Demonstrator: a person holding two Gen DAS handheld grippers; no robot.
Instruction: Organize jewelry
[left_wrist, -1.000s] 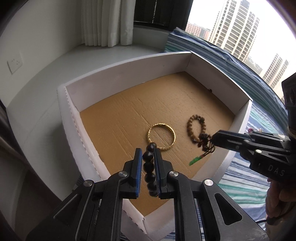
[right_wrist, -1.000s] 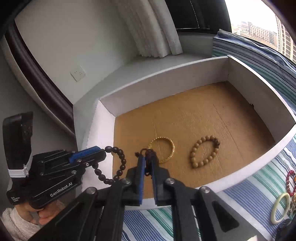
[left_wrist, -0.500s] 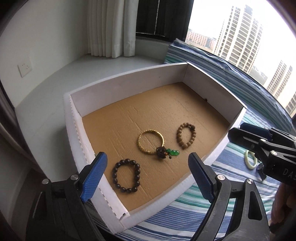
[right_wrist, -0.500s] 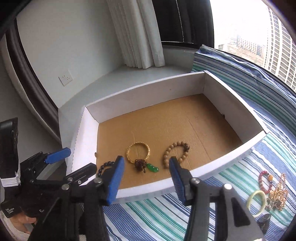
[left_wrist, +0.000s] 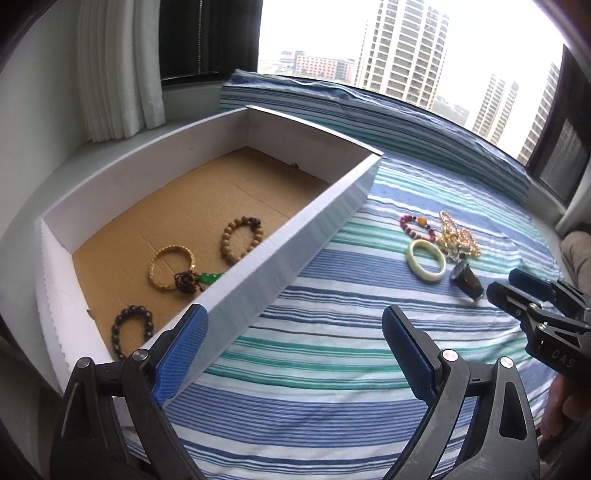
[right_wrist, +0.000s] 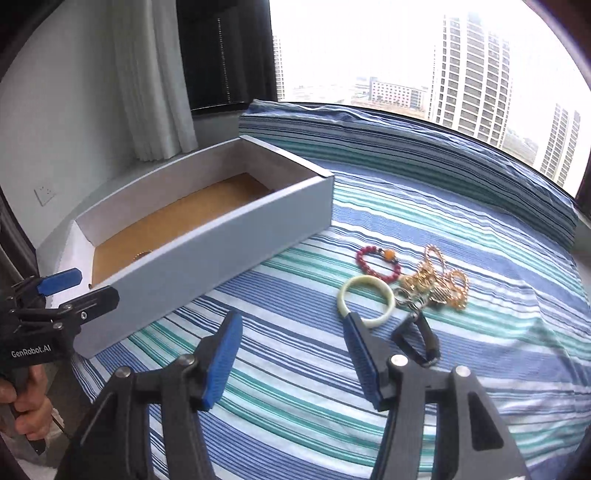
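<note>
The white box (left_wrist: 295, 240) with a cardboard floor holds a dark bead bracelet (left_wrist: 117, 334), a gold bangle (left_wrist: 152, 268), a green pendant charm (left_wrist: 208, 277) and a tan bead bracelet (left_wrist: 224, 242). On the striped cloth lie a red bead bracelet (right_wrist: 388, 254), a pale jade bangle (right_wrist: 369, 280) and a heap of gold chains (right_wrist: 436, 284). My left gripper (left_wrist: 293, 317) hangs over the box's near wall and the cloth. Its jaws are opening with nothing between them. My right gripper (right_wrist: 292, 319) is just short of the jade bangle, jaws also opening and empty.
A dark strap-like piece (right_wrist: 417, 339) lies beside the right gripper's right finger. The box stands on a white ledge (left_wrist: 110, 155) by a curtain (left_wrist: 118, 66). The window runs along the far side. A hand (right_wrist: 26, 402) holds the left gripper's grip.
Both grippers opened and let go: the dark bead bracelet and the green pendant charm now lie in the box. Both then swung right, out over the striped cloth.
</note>
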